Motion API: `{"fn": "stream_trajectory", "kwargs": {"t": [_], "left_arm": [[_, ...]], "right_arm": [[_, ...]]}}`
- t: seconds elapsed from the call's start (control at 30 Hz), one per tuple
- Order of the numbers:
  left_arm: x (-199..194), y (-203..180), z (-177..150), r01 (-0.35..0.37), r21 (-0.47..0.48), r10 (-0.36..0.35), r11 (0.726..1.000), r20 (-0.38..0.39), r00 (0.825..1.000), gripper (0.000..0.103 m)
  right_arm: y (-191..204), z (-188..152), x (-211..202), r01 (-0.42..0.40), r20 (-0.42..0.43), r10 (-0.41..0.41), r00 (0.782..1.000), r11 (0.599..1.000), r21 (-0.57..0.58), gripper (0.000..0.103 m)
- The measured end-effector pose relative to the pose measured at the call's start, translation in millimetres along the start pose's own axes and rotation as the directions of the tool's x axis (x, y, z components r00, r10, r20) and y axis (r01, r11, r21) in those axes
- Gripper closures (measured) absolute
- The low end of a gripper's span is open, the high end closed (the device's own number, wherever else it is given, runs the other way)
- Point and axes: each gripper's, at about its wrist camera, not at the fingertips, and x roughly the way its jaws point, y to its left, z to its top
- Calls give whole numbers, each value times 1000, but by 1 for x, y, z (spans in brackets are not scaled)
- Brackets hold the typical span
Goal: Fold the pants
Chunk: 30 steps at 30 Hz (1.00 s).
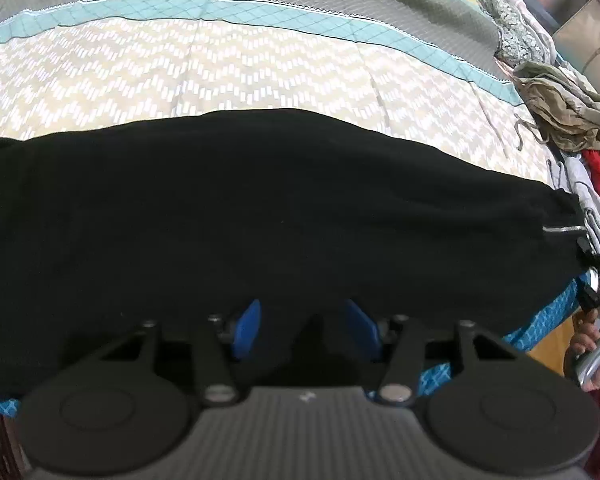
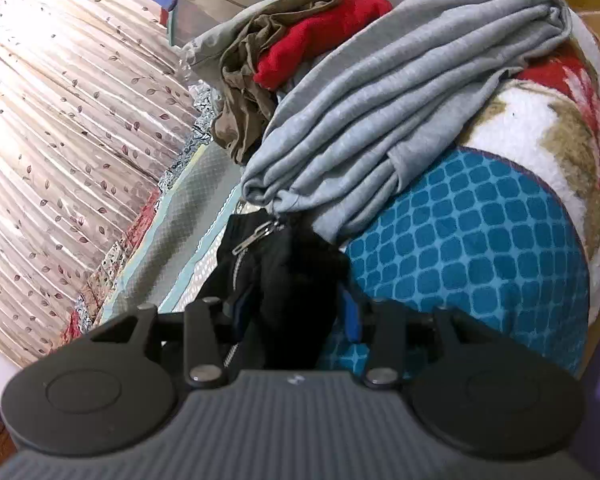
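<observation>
Black pants [image 1: 260,208] lie stretched across the bed in the left wrist view, with a zip pocket near their right end. My left gripper [image 1: 304,320] has its blue fingers [image 1: 246,328] closed on the near edge of the pants. In the right wrist view my right gripper [image 2: 296,312] is shut on a bunched end of the black pants [image 2: 284,280], where a silver zipper shows. The right gripper with the hand holding it also shows at the far right of the left wrist view [image 1: 596,280].
The bed has a chevron-patterned cover [image 1: 220,72] with a teal stripe. A pile of grey [image 2: 380,112], red [image 2: 320,36] and olive clothes [image 2: 244,92] lies just beyond the right gripper. A teal checked blanket [image 2: 480,260] lies to the right, a curtain [image 2: 60,120] to the left.
</observation>
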Motion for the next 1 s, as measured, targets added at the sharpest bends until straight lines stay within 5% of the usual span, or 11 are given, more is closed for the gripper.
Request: {"fn": "stream_trajectory", "kwargs": {"t": [0.03, 0.07, 0.27, 0.43, 0.53, 0.7, 0.83, 1.0], "left_arm": [[1, 1, 0, -1, -2, 1, 1000, -2, 1000, 53], [0, 2, -1, 0, -2, 0, 1000, -3, 1000, 53], [-2, 8, -2, 15, -19, -15, 1000, 11, 1000, 53], [-4, 19, 0, 43, -62, -41, 997, 24, 999, 53], [-4, 26, 3, 82, -96, -79, 992, 41, 996, 52], [3, 39, 7, 130, -157, -124, 979, 52, 991, 49], [13, 46, 11, 140, -186, -136, 973, 35, 990, 46], [18, 41, 15, 166, -157, -164, 974, 28, 986, 42]], "right_arm": [[2, 0, -1, -12, -18, 12, 1000, 1000, -2, 82], [5, 0, -2, -39, -34, 39, 999, 999, 9, 86], [60, -9, -21, -154, -34, 152, 988, 983, -95, 87], [127, -46, -16, -271, -155, 237, 959, 928, -254, 87], [162, -83, -5, -354, -274, 274, 922, 882, -309, 87], [208, -153, 20, -424, -475, 218, 853, 819, -385, 87], [228, -205, 40, -441, -584, 97, 806, 756, -483, 86], [236, -212, 38, -453, -596, 57, 801, 708, -542, 86]]}}
